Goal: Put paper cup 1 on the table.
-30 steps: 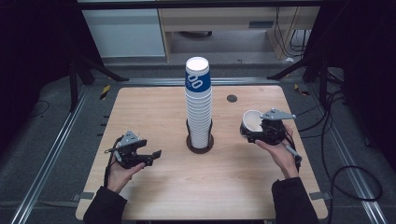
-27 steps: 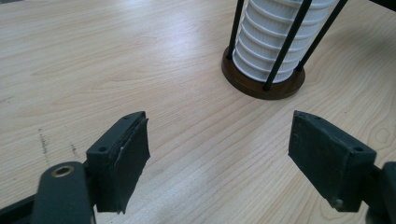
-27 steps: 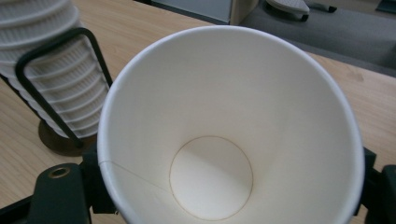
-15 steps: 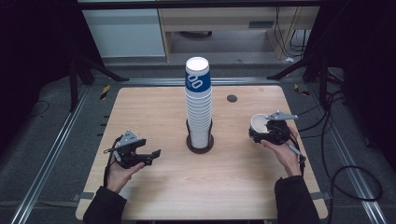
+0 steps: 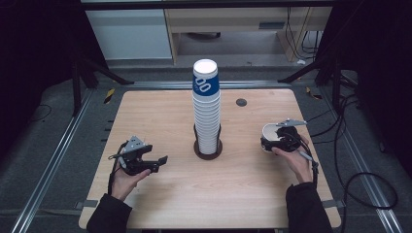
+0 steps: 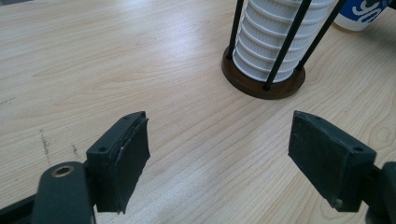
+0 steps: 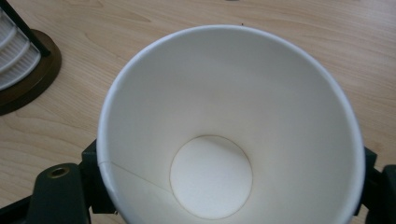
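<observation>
Dark floor and metal rails surrounded the wooden table point(image 5: 160, 111), which carried little besides the work in hand. At its middle rose the tall stack of paper cups point(image 5: 206, 111), seated in a round brown holder point(image 6: 264, 84) with thin black rods. That column was the main obstacle: it stood between the two hands, and a careless sweep across the table would likely have toppled it.

To the right of the stack, the right gripper point(image 5: 273, 141) was clamped on a single white cup point(image 7: 229, 126), mouth up and low over the table. The cup's thin wall could have buckled under the squeeze, or the cup might have tipped if released off level.

The left gripper point(image 5: 163, 160) waited with jaws apart and empty, well clear. A small dark disc point(image 5: 241, 102) lay at the far side.
</observation>
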Demonstrator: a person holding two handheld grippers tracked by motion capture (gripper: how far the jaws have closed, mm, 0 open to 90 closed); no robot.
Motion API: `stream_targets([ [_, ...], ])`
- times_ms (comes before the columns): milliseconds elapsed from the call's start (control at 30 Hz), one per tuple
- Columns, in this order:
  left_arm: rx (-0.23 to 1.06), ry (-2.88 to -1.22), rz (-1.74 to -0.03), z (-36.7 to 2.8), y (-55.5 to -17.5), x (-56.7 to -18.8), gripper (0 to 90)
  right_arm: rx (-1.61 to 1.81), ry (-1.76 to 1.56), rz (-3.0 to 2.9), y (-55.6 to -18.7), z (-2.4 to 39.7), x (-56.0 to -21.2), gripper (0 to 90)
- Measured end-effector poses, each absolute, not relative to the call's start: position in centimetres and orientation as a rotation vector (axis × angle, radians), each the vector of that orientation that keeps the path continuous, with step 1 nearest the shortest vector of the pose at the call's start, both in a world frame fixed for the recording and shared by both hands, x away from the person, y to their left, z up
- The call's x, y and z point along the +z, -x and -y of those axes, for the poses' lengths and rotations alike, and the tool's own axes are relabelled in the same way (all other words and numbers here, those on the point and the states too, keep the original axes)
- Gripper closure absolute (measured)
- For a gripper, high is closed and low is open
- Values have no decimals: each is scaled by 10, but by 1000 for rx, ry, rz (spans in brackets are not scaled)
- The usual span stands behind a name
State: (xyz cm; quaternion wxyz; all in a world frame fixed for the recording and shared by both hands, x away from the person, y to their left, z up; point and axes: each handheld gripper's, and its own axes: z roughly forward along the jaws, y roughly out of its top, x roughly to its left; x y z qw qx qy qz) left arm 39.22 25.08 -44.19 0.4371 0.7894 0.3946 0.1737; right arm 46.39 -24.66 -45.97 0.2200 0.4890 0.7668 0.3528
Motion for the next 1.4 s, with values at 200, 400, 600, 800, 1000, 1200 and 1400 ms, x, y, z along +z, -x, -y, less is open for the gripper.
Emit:
stream_targets([
  [200,433,-1969,-978,-250,-392,-442,197,941,-1350,-2138,-465,246,-464,192],
  [400,430,-1970,-977,-250,-392,-442,197,939,-1357,-2143,-466,246,-465,178],
  [600,429,-1973,-976,-249,-392,-442,197,975,-1352,-2126,-466,247,-462,82],
  [800,429,-1976,-973,-249,-392,-442,197,1039,-1322,-2055,-460,248,-449,66],
  [1000,426,-1979,-970,-249,-391,-442,197,1066,-1300,-2022,-456,250,-441,67],
  [1200,409,-1973,-976,-249,-392,-442,196,1104,-1265,-1972,-450,250,-427,75],
  [1400,406,-1973,-976,-248,-391,-442,197,1177,-1232,-1937,-441,246,-408,76],
])
